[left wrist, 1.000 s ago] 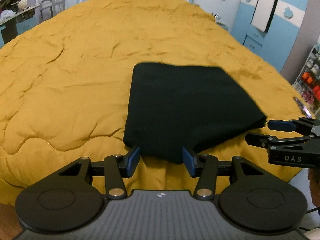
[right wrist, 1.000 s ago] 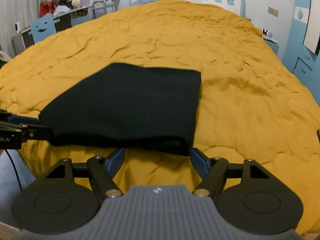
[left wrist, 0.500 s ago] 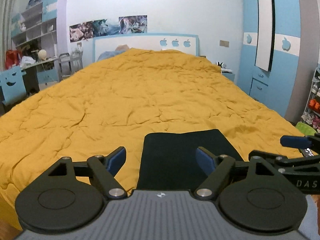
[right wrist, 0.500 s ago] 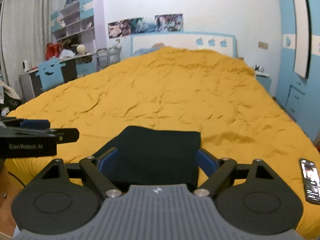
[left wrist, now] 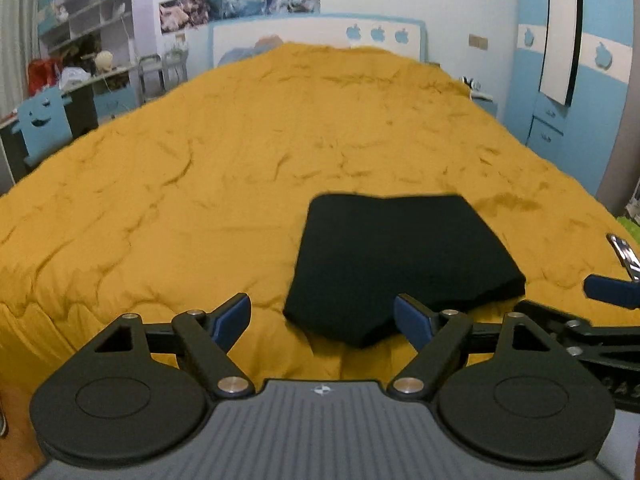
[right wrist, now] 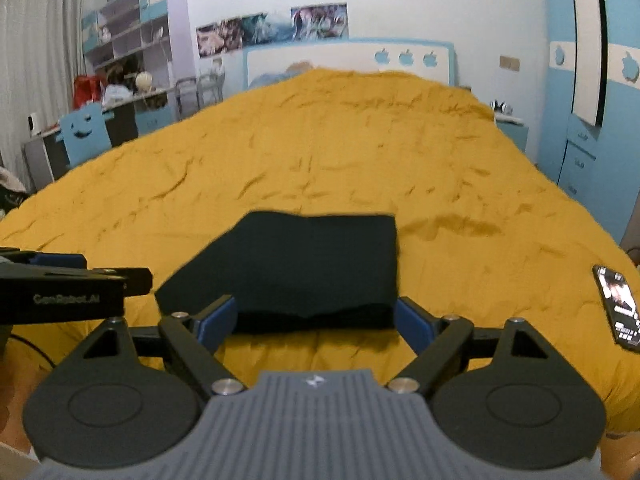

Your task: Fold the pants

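The black pants point(left wrist: 400, 256) lie folded into a compact rectangle on the yellow bedspread point(left wrist: 200, 184) near the bed's front edge. They also show in the right wrist view point(right wrist: 304, 264). My left gripper point(left wrist: 324, 320) is open and empty, held just short of the pants' near left corner. My right gripper point(right wrist: 316, 324) is open and empty, held in front of the pants' near edge. The right gripper's fingers point(left wrist: 608, 286) show at the right of the left wrist view. The left gripper's fingers point(right wrist: 72, 272) show at the left of the right wrist view.
A phone point(right wrist: 618, 306) lies on the bedspread at the right, near the bed's edge. A desk with a blue chair point(right wrist: 84, 132) and shelves stands at the left. Blue wardrobes point(right wrist: 592, 92) stand at the right. The headboard point(right wrist: 348, 60) is at the far end.
Both grippers tilted up and drew back from the folded pants half a second ago, then tipped slightly down again. The pants lie where they were.
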### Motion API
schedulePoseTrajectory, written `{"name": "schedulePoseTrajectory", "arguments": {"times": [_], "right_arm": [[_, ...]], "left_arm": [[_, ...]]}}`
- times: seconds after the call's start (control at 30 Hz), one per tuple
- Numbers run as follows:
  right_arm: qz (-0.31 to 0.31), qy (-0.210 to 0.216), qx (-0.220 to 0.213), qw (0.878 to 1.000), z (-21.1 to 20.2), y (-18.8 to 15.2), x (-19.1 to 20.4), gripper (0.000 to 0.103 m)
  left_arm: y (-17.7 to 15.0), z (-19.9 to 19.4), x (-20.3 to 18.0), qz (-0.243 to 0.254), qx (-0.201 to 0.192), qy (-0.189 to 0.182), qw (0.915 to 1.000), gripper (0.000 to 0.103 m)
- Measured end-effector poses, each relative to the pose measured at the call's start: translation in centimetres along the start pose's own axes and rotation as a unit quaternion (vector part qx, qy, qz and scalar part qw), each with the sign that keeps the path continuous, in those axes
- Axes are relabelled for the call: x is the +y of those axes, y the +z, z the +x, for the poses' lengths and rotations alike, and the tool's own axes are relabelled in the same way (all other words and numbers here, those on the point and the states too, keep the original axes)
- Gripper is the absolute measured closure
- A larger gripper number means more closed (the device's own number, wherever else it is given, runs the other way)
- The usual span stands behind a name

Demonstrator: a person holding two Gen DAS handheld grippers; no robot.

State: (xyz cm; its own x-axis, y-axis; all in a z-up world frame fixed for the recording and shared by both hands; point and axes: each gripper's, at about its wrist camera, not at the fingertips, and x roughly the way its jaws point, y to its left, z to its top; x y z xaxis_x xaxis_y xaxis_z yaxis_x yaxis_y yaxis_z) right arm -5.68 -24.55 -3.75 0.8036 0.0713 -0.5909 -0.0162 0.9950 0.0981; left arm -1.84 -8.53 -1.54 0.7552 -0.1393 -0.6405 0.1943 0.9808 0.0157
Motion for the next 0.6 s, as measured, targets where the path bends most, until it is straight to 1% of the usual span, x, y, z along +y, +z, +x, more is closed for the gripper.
{"name": "schedulePoseTrajectory", "arguments": {"times": [0.1, 0.17, 0.6], "right_arm": [[0.007, -0.001, 0.029, 1.0, 0.9, -0.7, 0.1, 0.021], [0.011, 0.001, 0.038, 0.999, 1.2, -1.0, -0.1, 0.021], [0.009, 0.002, 0.038, 0.999, 1.5, -1.0, -0.2, 0.021]], "left_arm": [[-0.7, 0.2, -0.1, 0.004, 0.016, 0.001, 0.9999, 0.008], [-1.1, 0.3, -0.1, 0.002, 0.024, 0.001, 0.9997, 0.008], [-1.2, 0.2, -0.2, 0.004, 0.025, 0.003, 0.9997, 0.008]]}}
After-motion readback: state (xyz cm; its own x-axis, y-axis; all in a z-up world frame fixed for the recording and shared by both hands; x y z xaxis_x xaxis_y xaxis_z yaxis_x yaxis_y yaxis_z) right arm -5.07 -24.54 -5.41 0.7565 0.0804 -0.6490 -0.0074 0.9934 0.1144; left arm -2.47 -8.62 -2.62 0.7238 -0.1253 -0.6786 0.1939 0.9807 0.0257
